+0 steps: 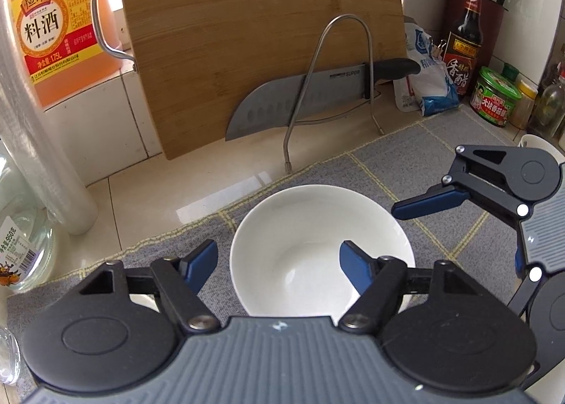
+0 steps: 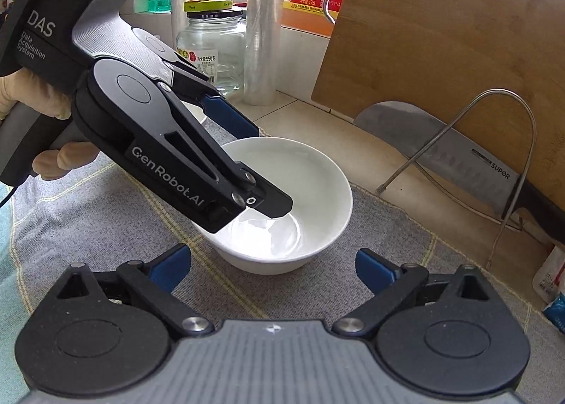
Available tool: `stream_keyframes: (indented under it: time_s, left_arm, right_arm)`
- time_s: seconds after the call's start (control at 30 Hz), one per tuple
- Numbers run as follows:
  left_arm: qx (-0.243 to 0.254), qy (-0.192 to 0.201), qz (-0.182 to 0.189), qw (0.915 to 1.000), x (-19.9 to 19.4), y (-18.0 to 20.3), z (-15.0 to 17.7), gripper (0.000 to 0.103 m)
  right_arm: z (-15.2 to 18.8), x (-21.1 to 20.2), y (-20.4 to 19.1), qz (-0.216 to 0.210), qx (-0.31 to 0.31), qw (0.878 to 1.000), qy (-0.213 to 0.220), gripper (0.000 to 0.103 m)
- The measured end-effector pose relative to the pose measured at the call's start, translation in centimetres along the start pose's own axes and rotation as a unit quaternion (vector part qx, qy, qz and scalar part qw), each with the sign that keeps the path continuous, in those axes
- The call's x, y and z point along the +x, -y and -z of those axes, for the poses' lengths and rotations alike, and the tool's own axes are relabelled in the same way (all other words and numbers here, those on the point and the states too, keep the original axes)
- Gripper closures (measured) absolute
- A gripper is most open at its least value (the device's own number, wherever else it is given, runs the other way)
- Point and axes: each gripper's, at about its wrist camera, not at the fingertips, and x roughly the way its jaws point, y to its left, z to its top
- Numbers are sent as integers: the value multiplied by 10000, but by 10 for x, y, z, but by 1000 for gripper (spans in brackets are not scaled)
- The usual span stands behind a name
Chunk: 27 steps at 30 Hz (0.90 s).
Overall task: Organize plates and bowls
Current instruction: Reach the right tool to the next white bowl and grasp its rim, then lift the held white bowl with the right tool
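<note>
Glazed white ceramic bowl [image 1: 321, 248] sits upright and empty on the grey checked cloth mat [image 1: 441, 171], in front of the bamboo cutting board [image 1: 261, 36] and the steel kitchen knife [image 1: 300, 100] leaning in its wire stand. It looks stiff, smooth and breakable, slippery at the glaze, fairly light. The left gripper [image 1: 279, 261] straddles the near wall of the bowl, one blue finger inside and one outside, half-open; I cannot tell whether the pads press yet. The right gripper [image 2: 273, 264] hangs just short of the bowl, fingers wide and empty. The rim wall seems the sensible hold, pinched firmly, lifted without jolting.
</note>
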Motion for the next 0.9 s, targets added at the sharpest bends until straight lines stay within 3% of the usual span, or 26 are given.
stream_keyframes:
  time_s: [0.07,0.53,0.67,0.9]
  left_arm:
    - [-16,-40,45,10000,2,-1,-1,39]
    - [6,-130,165,9998,9,-3,-4,43]
    - [-76,-137,188,9997,8,-7,-5,49]
    - [-69,-155,178,9997,7,-6,-5,50]
  right_arm:
    - [-1,1,3,-31,43,10000,4,9]
    - [-2,-2,-1,-101,-86,9998,114,20]
    - [-2,-2,-1,-99,-91,9999,107,20]
    - [-3,-3,-4,-69,-130,9999,43,20]
